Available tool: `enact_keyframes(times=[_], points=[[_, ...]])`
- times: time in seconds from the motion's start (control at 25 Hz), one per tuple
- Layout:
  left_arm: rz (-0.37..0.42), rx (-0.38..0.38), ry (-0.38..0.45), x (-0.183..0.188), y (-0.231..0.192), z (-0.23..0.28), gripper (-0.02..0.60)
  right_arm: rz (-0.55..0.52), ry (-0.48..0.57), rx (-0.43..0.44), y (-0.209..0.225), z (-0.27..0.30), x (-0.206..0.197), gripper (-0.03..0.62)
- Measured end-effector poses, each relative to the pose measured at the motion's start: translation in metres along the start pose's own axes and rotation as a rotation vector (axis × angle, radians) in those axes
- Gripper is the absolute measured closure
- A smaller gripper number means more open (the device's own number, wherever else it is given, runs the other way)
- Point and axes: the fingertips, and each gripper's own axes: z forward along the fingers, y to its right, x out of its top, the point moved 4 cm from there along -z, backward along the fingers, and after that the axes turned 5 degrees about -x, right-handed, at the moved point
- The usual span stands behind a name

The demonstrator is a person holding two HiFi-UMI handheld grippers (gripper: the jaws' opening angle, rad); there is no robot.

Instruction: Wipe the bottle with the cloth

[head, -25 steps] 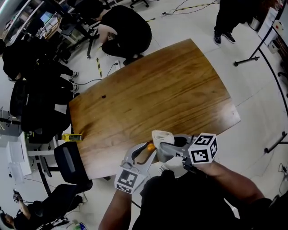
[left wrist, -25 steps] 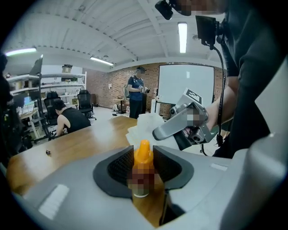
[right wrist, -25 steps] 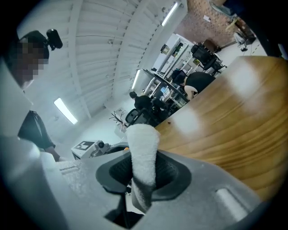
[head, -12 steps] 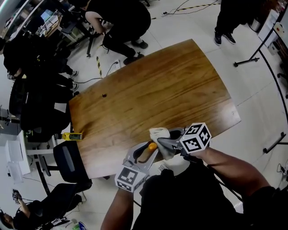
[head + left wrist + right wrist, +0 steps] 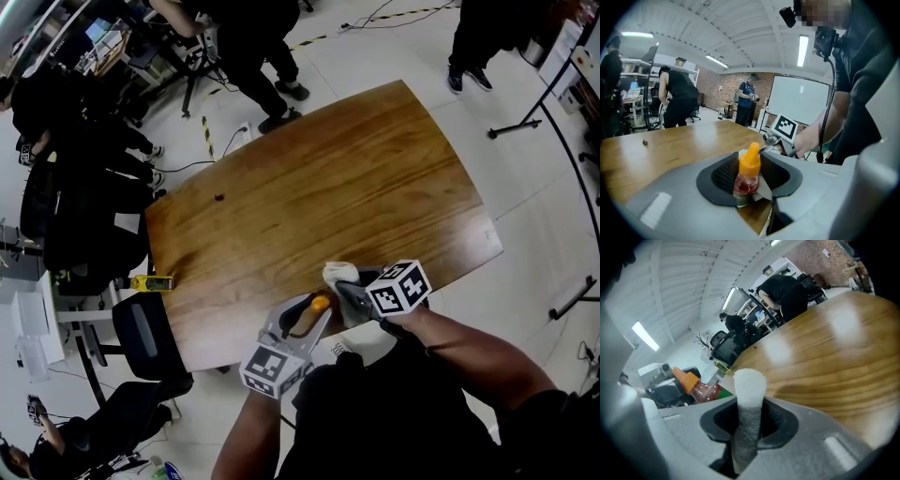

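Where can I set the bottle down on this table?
The table is bare across its centre and far side, from the small dark speck at left to the right edge. Crowded only at the near edge, around the bottle and cloth.

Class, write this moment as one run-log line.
left gripper: jaws opening, bottle between them | right gripper: jaws shut on cloth

Wooden table (image 5: 309, 178): carries small dark object (image 5: 217, 199) near far-left corner. Yellow tool (image 5: 150, 284): lies just off left edge. Black office chair (image 5: 141, 339): stands near that edge.
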Motion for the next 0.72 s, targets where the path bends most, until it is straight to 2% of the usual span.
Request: enact_keyframes(times=[0.24,0.32,0.4,0.48,0.6,0.72], points=[[-0.005,0.002,0.004,-0.002,0.0,0.0,0.425,-0.13,-0.109,-0.195,0.009,0.017,-0.008,0.519],[-0.015,-0.008,0.002,-0.003,-0.001,0.001,0.425,-0.151,-0.126,-0.232,0.013,0.022,-0.01,0.519],[-0.032,-0.02,0.0,-0.003,-0.002,0.001,0.422,-0.12,-0.117,-0.232,0.017,0.024,-0.01,0.517],[-0.035,-0.027,0.001,-0.003,-0.002,0.001,0.422,-0.061,-0.052,-0.203,0.016,0.017,-0.006,0.517],[-0.042,-0.054,0.005,-0.005,-0.005,0.001,0.419,0.001,0.18,-0.145,-0.001,-0.023,0.011,0.517],[-0.067,-0.083,0.016,-0.006,-0.012,-0.001,0.414,-0.073,0.333,-0.151,-0.026,-0.06,0.01,0.517]])
